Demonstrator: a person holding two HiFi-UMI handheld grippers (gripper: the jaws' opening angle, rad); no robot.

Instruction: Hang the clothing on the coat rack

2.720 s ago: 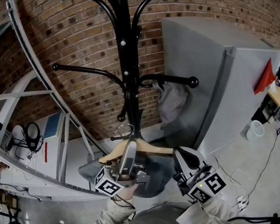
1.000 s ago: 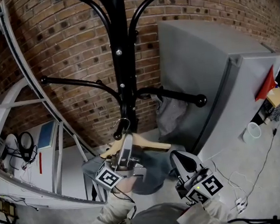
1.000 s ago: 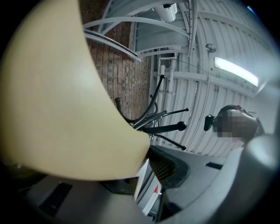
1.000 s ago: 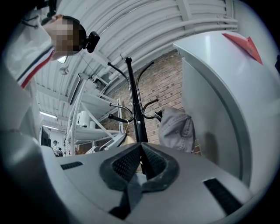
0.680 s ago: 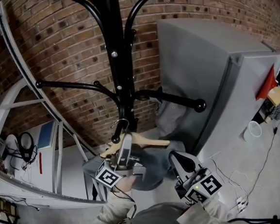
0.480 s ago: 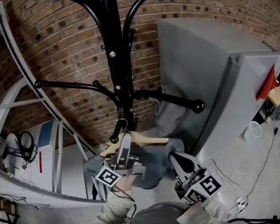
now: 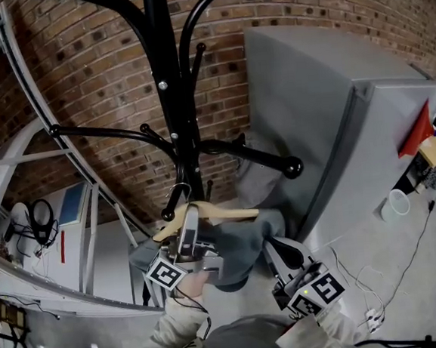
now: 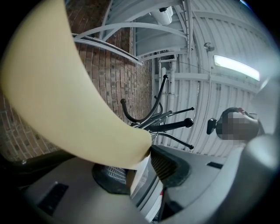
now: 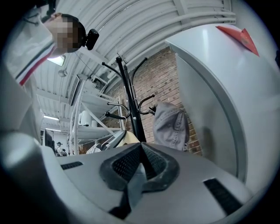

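Left claw [image 7: 187,219] jaws just opening, wooden hanger [image 7: 233,215] loose between them, hook seemingly over coat rack [image 7: 165,75] peg; I back out slowly so clothing [image 7: 239,245] stays hanging.

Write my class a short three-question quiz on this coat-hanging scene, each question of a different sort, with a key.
1. True or false: the hanger carrying the grey garment is bare wire.
2. What lies between the left gripper's fingers? A the wooden hanger; B a scarf; C nothing.
3. Fill in: the black coat rack stands before a ___ wall.
Key: 1 false, it is wooden. 2 A; those fingers have just been opening, with the hanger between them. 3 brick.
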